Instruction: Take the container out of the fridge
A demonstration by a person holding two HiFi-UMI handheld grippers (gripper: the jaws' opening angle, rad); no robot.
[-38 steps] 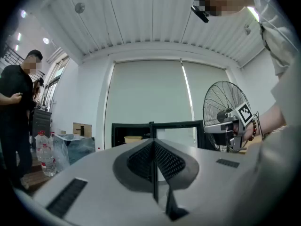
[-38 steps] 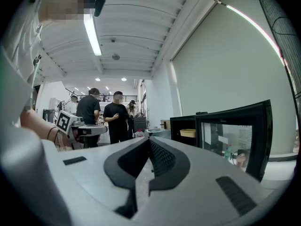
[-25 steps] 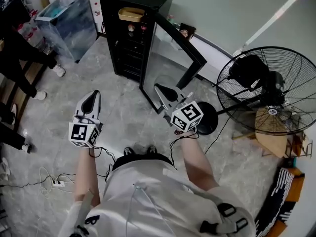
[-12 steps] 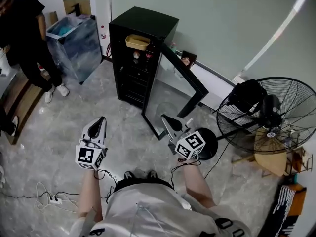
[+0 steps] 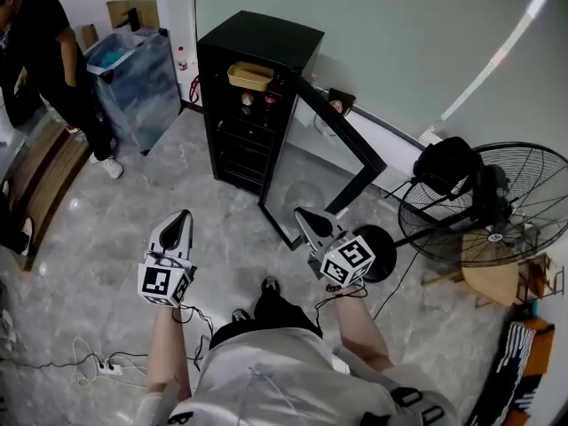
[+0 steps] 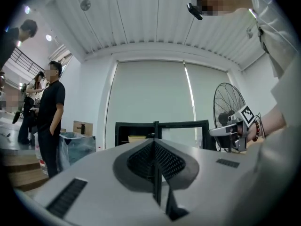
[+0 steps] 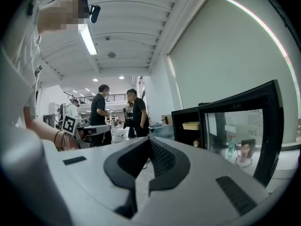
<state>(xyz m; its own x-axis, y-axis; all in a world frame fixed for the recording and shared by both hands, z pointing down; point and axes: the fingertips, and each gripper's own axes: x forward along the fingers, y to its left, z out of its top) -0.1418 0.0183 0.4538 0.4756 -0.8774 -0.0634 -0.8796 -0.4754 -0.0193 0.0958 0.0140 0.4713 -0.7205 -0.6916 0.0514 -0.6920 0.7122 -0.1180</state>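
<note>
L gripper (image 5: 177, 224) is hanging low over the floor (image 5: 115, 229), nose pointing fwd at the fridge (image 5: 259, 35). Its jaws are sitting pressed together w/ nothing btwn them; its own view is showing the two pads meeting in one seam. The container (image 5: 249, 75), a shallow yellow tub, is resting on the top shelf inside the fridge, ahead of and above both grippers and well apart from each. Its long axis is running side to side across the shelf, so the long face is looking out at the person. The door (image 5: 330, 153) is standing swung out to the right, leaving the opening bare on the L side. R gripper (image 5: 307, 215) is hovering just beside the door's lower outer corner, also aimed fwd, jaws likewise closed tight on nothing. Judging by this, neither is much nearer in reach. L gripper is prob. having the straighter line into the opening, while R gripper is needing to come round the door edge first; in its view the container is showing just left of the door frame. Either way the jaws are needing to spread before taking the rim, and the approach is going up and fwd. Fan (image 5: 488, 207) is standing off to the far right, well apart from that path.
</note>
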